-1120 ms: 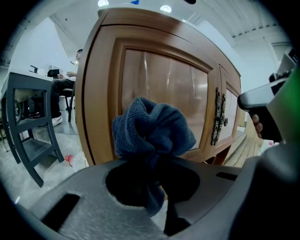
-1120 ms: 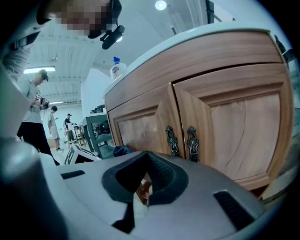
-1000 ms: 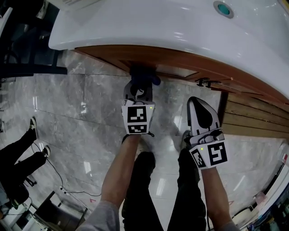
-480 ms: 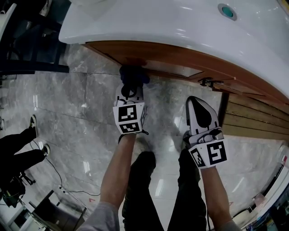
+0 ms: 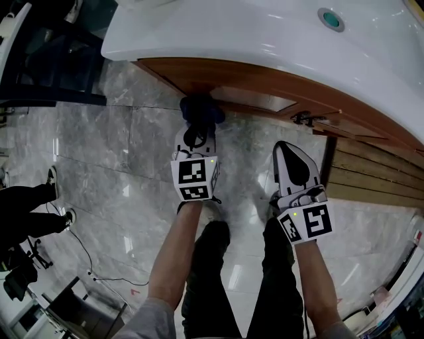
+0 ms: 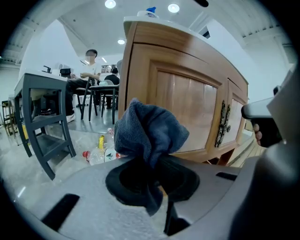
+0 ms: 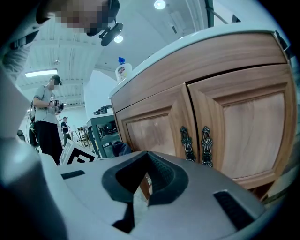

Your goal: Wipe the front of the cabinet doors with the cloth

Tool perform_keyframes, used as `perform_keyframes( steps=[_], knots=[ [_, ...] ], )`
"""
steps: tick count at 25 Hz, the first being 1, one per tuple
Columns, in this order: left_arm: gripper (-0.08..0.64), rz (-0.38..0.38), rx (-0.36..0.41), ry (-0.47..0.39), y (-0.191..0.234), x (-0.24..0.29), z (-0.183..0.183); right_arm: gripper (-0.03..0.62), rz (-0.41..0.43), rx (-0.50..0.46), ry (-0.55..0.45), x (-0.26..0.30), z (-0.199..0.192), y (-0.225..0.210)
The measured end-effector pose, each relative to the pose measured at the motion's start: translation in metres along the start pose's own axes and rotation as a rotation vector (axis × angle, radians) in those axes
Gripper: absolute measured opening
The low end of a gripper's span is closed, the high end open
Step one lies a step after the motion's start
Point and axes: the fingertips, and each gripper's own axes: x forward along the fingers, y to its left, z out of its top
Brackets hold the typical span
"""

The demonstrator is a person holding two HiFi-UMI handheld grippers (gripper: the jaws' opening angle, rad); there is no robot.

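Observation:
A dark blue cloth [image 5: 199, 109] is bunched in my left gripper [image 5: 197, 127], which is shut on it. The cloth presses against the wooden cabinet door [image 5: 258, 86] under the white countertop. In the left gripper view the cloth [image 6: 150, 131] rises from the jaws against the left door panel [image 6: 187, 110]. My right gripper [image 5: 293, 153] hangs shut and holds nothing, a little back from the doors and below the paired dark metal handles [image 5: 303, 120]. In the right gripper view, those handles [image 7: 194, 145] sit just right of its jaws [image 7: 145, 174], with both doors ahead.
A white basin top [image 5: 278, 40] with a teal drain plug [image 5: 330, 18] overhangs the cabinet. Wooden slats [image 5: 371, 173] run along the right. Plastic bottles [image 6: 96, 152] lie on the grey marble floor beside a dark table frame [image 6: 44, 117]. Another person's legs [image 5: 30, 212] are at left.
My left gripper carried the cloth leftward along the door, away from the handles, then a touch back to the right. The right gripper has stayed put.

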Motion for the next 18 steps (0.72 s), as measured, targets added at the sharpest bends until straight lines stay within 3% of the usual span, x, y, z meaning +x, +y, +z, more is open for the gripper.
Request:
perform_keyframes(
  steps=[8, 18],
  knots=[
    [0.061, -0.026, 0.023, -0.024, -0.029, -0.034, 0.027, 0.011, 0.018, 0.003, 0.001, -0.016, 0.018, 0.005],
    [0.061, -0.101, 0.033, -0.065, -0.096, -0.116, 0.123, 0.011, 0.062, 0.019, 0.035, -0.067, 0.072, 0.029]
  ],
)
